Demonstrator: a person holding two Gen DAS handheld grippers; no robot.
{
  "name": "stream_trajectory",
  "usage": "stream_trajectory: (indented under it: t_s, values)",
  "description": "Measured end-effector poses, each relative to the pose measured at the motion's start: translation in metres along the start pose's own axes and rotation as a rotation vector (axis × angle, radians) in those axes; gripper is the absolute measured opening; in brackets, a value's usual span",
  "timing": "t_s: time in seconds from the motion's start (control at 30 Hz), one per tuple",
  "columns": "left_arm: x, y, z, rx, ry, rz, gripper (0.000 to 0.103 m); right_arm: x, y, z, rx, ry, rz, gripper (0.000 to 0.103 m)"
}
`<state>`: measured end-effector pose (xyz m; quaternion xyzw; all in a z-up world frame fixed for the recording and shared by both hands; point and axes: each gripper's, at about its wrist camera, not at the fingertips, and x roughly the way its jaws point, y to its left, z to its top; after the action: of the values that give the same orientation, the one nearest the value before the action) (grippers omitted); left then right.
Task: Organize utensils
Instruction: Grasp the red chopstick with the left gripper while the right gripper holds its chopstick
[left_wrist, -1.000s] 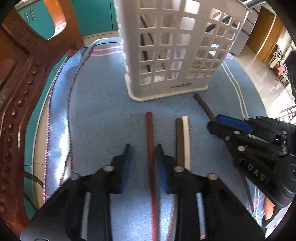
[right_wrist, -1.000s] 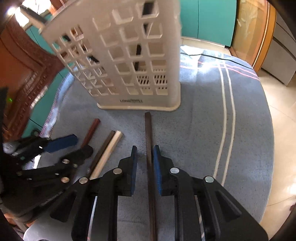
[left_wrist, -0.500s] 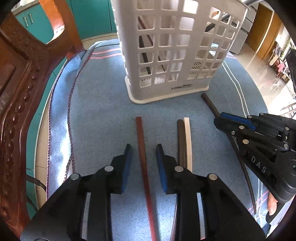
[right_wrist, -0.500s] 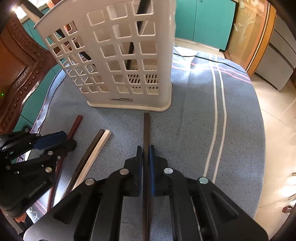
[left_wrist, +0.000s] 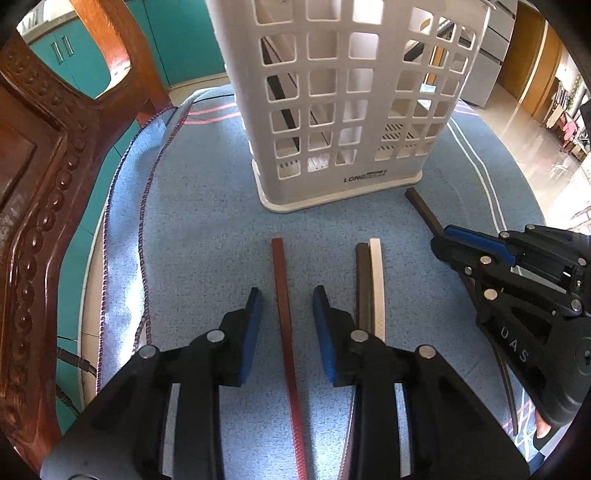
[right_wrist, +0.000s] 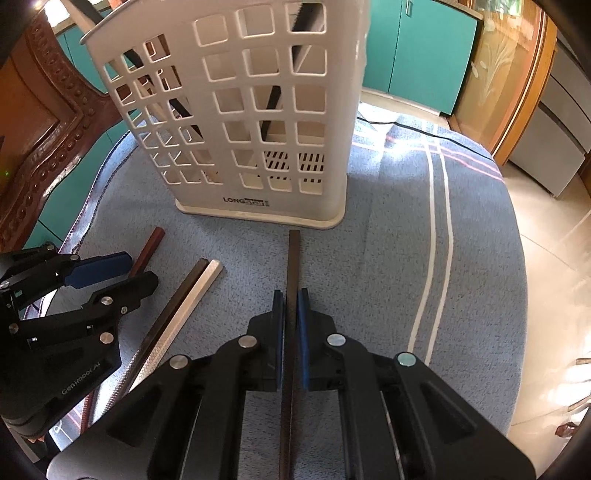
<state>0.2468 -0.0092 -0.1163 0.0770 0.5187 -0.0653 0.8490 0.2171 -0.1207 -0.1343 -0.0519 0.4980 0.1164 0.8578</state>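
Note:
A white lattice utensil basket (left_wrist: 343, 110) (right_wrist: 258, 122) stands upright on the blue cloth with several chopsticks leaning inside. My left gripper (left_wrist: 287, 299) is open, its jaws on either side of a red-brown chopstick (left_wrist: 286, 314) lying flat. A brown chopstick (left_wrist: 364, 288) and a white chopstick (left_wrist: 376, 288) lie side by side just right of it. My right gripper (right_wrist: 291, 306) is shut on a dark chopstick (right_wrist: 293, 258) that points at the basket's base. The right gripper (left_wrist: 476, 254) shows at the right in the left wrist view.
A carved wooden chair back (left_wrist: 33, 206) stands close on the left. The blue cloth (right_wrist: 388, 258) with white stripes covers a round table, whose edge curves off at the right. Teal cabinets (right_wrist: 417, 48) are behind.
My right gripper closed on the dark chopstick. My left gripper shifted left so the red-brown chopstick lies centred between its open jaws, and both views drew nearer the basket.

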Motion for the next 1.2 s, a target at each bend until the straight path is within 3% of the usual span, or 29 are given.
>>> stream_trajectory:
  t_s: [0.07,0.23,1.2]
  values:
    - [-0.0018,-0.0022,-0.0006,0.004,0.002,0.007,0.030,0.0002,0.0002,-0.0019,0.002,-0.002,-0.003,0.008]
    - [-0.0029,0.0016,-0.0011,-0.004,0.011,0.011,0.042,-0.0002,0.0016,-0.0055,-0.002,0.002,-0.005,0.008]
    - [-0.0051,0.0042,-0.0015,0.004,0.014,0.029,0.047,-0.0024,0.0078,-0.0059,-0.022,-0.013,-0.022,0.009]
